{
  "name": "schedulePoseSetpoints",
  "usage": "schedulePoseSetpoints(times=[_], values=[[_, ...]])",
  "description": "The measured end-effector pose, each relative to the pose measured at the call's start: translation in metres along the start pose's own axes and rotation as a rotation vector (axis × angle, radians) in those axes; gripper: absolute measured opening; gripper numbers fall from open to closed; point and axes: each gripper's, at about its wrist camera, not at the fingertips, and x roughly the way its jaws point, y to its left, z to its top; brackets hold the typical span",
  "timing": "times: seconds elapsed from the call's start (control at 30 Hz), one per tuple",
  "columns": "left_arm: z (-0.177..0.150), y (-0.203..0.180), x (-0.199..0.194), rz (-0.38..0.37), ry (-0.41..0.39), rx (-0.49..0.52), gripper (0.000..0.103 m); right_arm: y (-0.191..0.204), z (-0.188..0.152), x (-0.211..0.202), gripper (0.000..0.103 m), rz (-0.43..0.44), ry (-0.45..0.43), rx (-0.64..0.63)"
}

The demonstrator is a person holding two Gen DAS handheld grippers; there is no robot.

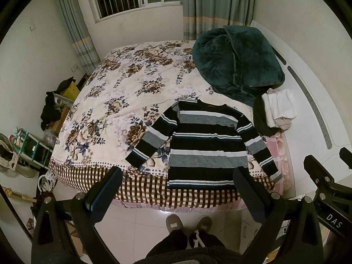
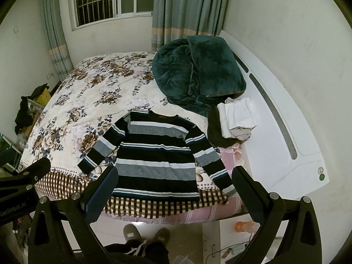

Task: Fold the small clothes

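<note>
Striped sweater (image 1: 202, 147): black, grey and white bands, long-sleeved, laid flat and face-up on the near edge of the bed (image 1: 123, 92), collar toward the far side, hem at the near edge. Both sleeves spread outward and down; the right cuff lies at the bed's near right corner.

Floral blanket (image 1: 105, 110): covers the bed, with a brown check border along the near edge, under the sweater.

Teal plush blanket (image 1: 237, 59): heaped at the far right of the bed, against the white headboard (image 1: 308, 101).

Folded clothes (image 1: 275, 112): small stack, white pieces over a dark one, just right of the sweater's right shoulder.

Left gripper (image 1: 178, 187): held above the floor in front of the bed, fingers spread wide, grasping nothing.

Right gripper (image 2: 176, 187): likewise raised before the bed, fingers wide apart, empty; clear of the sweater.

Person: grey slippers (image 1: 189, 222) and dark trousers visible on the tiled floor at the near edge.
</note>
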Motion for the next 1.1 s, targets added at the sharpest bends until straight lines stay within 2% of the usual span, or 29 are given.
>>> schedulePoseSetpoints(times=[1.1], values=[[0.0, 0.0007, 0.0, -0.006, -0.011, -0.005, 0.103, 0.0024, 0.0031, -0.0094, 0.103, -0.006, -0.013, -0.004]])
